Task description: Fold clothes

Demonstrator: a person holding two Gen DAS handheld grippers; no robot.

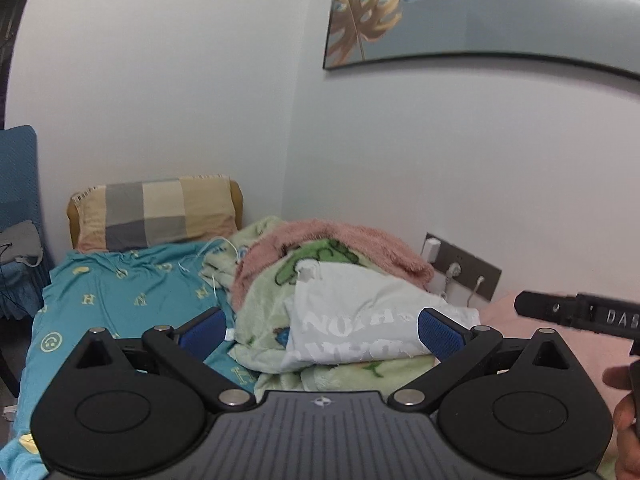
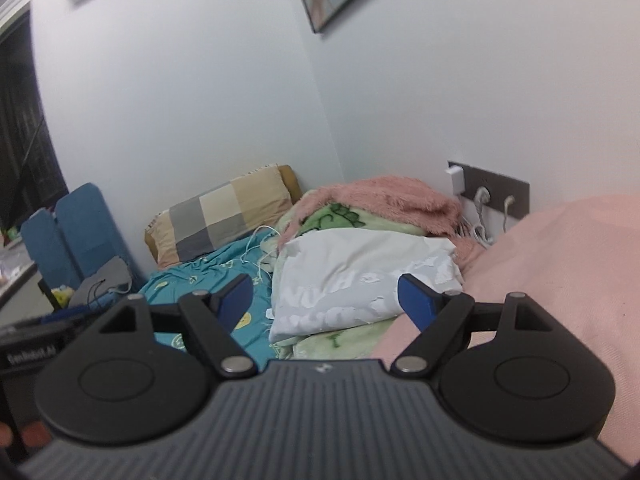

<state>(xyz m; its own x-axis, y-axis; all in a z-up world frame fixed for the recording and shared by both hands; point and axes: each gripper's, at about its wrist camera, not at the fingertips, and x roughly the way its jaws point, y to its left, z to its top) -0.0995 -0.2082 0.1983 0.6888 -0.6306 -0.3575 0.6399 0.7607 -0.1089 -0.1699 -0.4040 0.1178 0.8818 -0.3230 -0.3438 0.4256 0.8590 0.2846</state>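
Both grippers hang above the bed with their jaws spread wide and nothing between them: the left gripper (image 1: 322, 330) and the right gripper (image 2: 326, 300) each point slightly downward toward one folded white T-shirt (image 1: 360, 324) with pale lettering. It lies on a heap of bedding against the wall, likely set there to keep it off the open mattress where folding is done. The heap holds one green blanket (image 1: 280, 344) underneath and one fluffy pink blanket (image 1: 340, 244) behind. One checked pillow (image 1: 156, 212) leans at the head of the bed, on a teal sheet (image 1: 120, 304). A pink cloth (image 2: 560, 272) covers the near right; whether it is a garment awaiting folding is hard to say, since it runs out of view. One framed picture (image 1: 460, 12) hangs above.
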